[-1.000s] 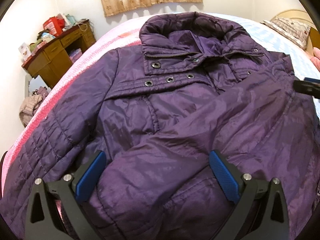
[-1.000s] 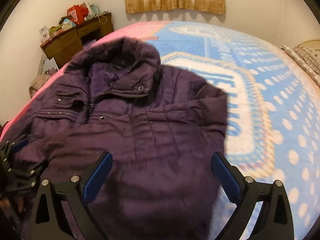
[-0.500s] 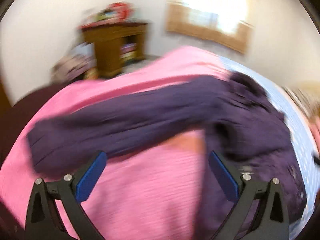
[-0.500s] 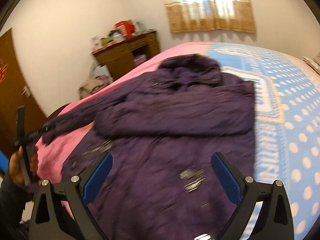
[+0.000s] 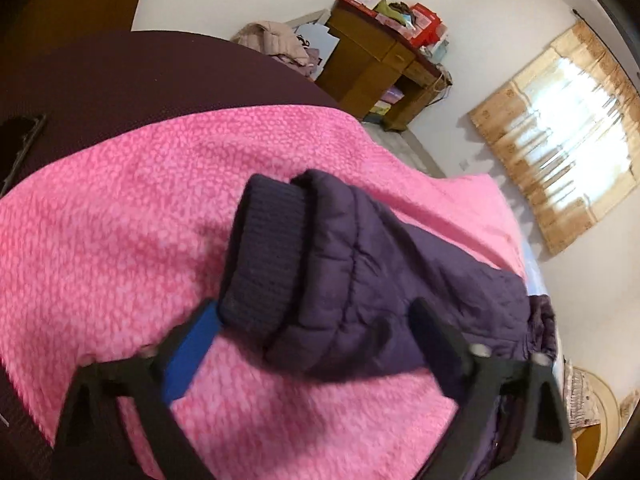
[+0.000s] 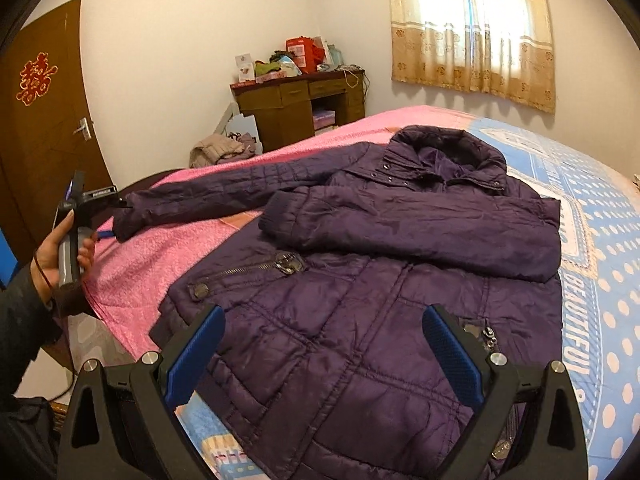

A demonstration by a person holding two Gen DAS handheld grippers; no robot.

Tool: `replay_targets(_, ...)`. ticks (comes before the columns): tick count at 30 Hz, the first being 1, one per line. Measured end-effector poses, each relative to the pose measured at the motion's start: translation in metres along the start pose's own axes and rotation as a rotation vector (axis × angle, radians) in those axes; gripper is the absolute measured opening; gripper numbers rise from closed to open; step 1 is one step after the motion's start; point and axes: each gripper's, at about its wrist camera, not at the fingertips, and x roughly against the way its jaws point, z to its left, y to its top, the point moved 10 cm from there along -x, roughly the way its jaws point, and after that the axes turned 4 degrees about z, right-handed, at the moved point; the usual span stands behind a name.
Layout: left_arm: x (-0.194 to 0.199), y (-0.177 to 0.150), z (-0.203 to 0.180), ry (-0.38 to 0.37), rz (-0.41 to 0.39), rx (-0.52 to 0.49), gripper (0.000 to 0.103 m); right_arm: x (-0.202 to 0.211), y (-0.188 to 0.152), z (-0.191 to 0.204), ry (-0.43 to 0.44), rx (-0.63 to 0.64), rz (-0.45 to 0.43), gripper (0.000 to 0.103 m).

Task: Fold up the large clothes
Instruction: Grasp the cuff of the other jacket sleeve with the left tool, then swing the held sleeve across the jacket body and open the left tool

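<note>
Jacket (image 6: 360,280) on bed (image 6: 600,240), desk (image 6: 300,104) behind

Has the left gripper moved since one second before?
Yes. The left gripper went from over the jacket's chest outward to the sleeve cuff on the pink blanket.

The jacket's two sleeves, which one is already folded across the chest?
The sleeve on the blue-blanket side lies across the chest, cuff pointing at the pink blanket. The other sleeve stretches straight out toward the left hand-held gripper.
</note>
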Motion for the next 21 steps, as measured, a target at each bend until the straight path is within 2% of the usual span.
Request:
replay_targets(1,-0.005,0.003,-0.002,0.012,-0.009,-0.010,0.071,0.002,-0.001,-0.002,-0.001,-0.011,-0.003,0.099)
replay_targets(2,-0.010,0.006,-0.004,0.023,-0.012,-0.025,0.065,0.002,-0.001,-0.006,-0.002,-0.023,-0.007,0.099)
replay_targets(4,-0.013,0.012,-0.014,0.006,-0.024,-0.055,0.038,0.003,-0.002,-0.013,-0.007,-0.049,-0.017,0.099)
replay_targets(7,0.007,0.023,-0.025,0.020,-0.077,-0.101,0.024,0.006,-0.003,-0.022,-0.009,-0.085,-0.033,0.099)
replay_targets(9,0.024,0.039,-0.024,0.019,-0.122,-0.131,0.022,0.008,-0.005,-0.028,-0.010,-0.103,-0.040,0.099)
replay_targets(15,0.083,0.074,-0.105,-0.033,-0.307,-0.285,0.020,0.018,-0.009,-0.052,-0.014,-0.177,-0.079,0.099)
replay_targets(18,0.120,0.073,-0.171,-0.110,-0.389,-0.383,0.020,0.022,-0.014,-0.066,-0.018,-0.228,-0.094,0.099)
replay_targets(19,0.134,0.066,-0.207,-0.152,-0.416,-0.438,0.020,0.023,-0.016,-0.072,-0.022,-0.246,-0.097,0.099)
replay_targets(21,0.152,0.053,-0.252,-0.207,-0.451,-0.515,0.020,0.026,-0.018,-0.080,-0.028,-0.273,-0.109,0.099)
